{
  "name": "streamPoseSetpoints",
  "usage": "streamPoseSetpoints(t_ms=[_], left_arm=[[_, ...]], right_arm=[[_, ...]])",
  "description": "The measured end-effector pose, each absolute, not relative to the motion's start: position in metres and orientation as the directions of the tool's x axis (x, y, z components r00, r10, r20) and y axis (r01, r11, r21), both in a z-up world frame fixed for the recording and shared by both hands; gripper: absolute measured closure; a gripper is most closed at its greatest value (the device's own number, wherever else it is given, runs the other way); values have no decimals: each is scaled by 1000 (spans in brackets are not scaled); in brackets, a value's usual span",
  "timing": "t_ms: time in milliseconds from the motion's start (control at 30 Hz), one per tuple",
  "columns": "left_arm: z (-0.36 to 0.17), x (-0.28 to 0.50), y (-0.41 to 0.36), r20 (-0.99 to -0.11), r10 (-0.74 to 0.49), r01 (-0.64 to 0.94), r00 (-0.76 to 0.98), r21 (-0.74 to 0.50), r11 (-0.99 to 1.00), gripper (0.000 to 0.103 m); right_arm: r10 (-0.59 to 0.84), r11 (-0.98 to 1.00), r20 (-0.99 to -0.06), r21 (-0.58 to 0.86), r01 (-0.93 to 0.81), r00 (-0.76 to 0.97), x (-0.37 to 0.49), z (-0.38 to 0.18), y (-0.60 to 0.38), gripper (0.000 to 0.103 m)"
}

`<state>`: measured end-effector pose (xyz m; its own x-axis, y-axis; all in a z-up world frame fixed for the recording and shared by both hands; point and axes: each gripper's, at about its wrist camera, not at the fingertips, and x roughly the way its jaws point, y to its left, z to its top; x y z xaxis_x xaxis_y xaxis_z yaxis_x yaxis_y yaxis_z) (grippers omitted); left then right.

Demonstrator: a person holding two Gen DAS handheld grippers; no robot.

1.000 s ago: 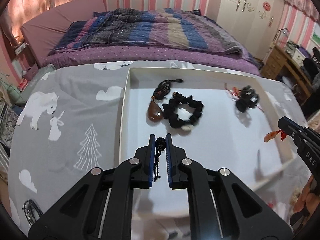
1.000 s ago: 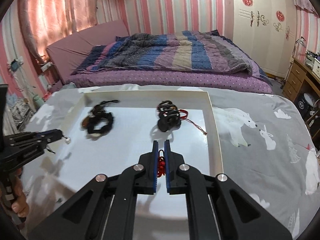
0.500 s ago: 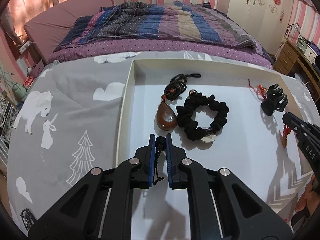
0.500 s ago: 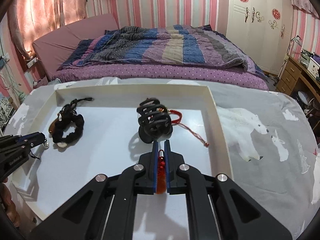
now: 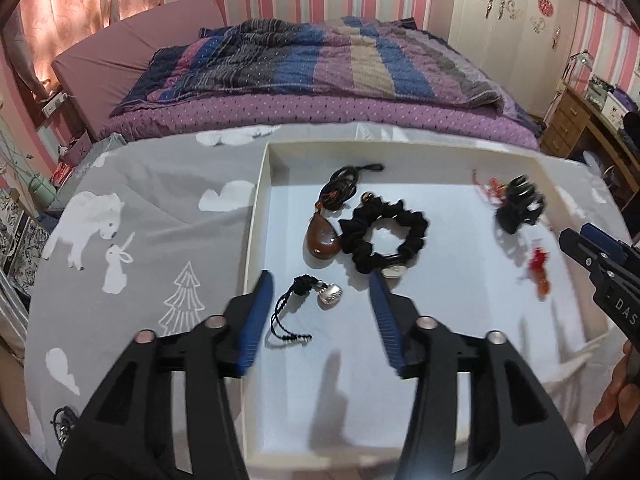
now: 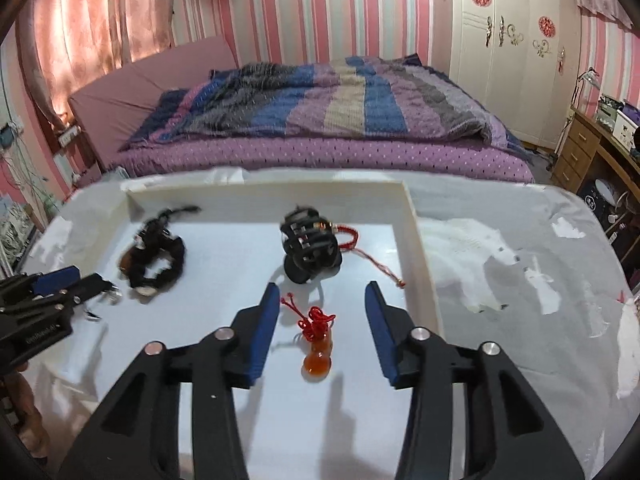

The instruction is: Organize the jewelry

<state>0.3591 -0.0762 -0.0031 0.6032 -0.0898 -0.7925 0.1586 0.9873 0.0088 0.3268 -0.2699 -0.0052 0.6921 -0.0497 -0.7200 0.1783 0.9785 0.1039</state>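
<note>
A white tray [image 5: 256, 216] lies on a grey printed cloth. My left gripper [image 5: 322, 280] is open over the tray's left side; a silver charm on a black cord [image 5: 316, 294] lies free between its fingers. My right gripper [image 6: 322, 290] is open over the tray's right side [image 6: 420, 248]; an orange gourd charm with a red knot [image 6: 317, 346] lies free between its fingers. That charm also shows in the left wrist view [image 5: 538, 270]. A black scrunchie [image 5: 384, 236], a brown teardrop pendant [image 5: 322, 238] and a black hair claw [image 6: 310, 244] lie further back in the tray.
A red string bracelet [image 6: 360, 248] lies beside the hair claw. A black corded item [image 5: 62, 426] lies on the cloth off the tray's front left. A bed with a striped quilt [image 5: 320, 56] stands behind the table. A wooden desk [image 6: 600, 148] is at the right.
Both grippers have opened. The black-corded silver charm has dropped from my left gripper into the tray, and the orange gourd charm has dropped from my right gripper.
</note>
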Motion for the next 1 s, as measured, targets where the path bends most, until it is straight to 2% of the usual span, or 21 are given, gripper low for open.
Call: streamPoseSetpoints(t_ms=[33,133,367,433,467,767,1000], left_arm=[[4,353,-76,-784,-88,159,615,15,987,40],[24,336,-73,-760,-83,158,644,26,987,32],[68,290,-57,-722,-67,142,689,44,989,13],[80,273,-48,-713,-67,138,698,42,990,8],[86,265,-43,-709,-64,133,703,43,990,7],[106,196,0,-709,-57,124,703,43,991,3],[81,150,42,-723,-40,101,690,42,994,3]], right_arm=[[-47,978,-718,107,177,695,324,0,-270,52],[-40,979,-702,116,170,711,309,22,-269,45],[-40,978,-707,116,172,706,265,67,-260,43],[-48,979,-704,106,172,708,250,78,-255,37],[-55,980,-699,100,174,713,242,84,-253,32],[-85,985,-669,53,162,738,166,130,-226,32],[-61,990,-692,51,132,719,116,113,-203,32]])
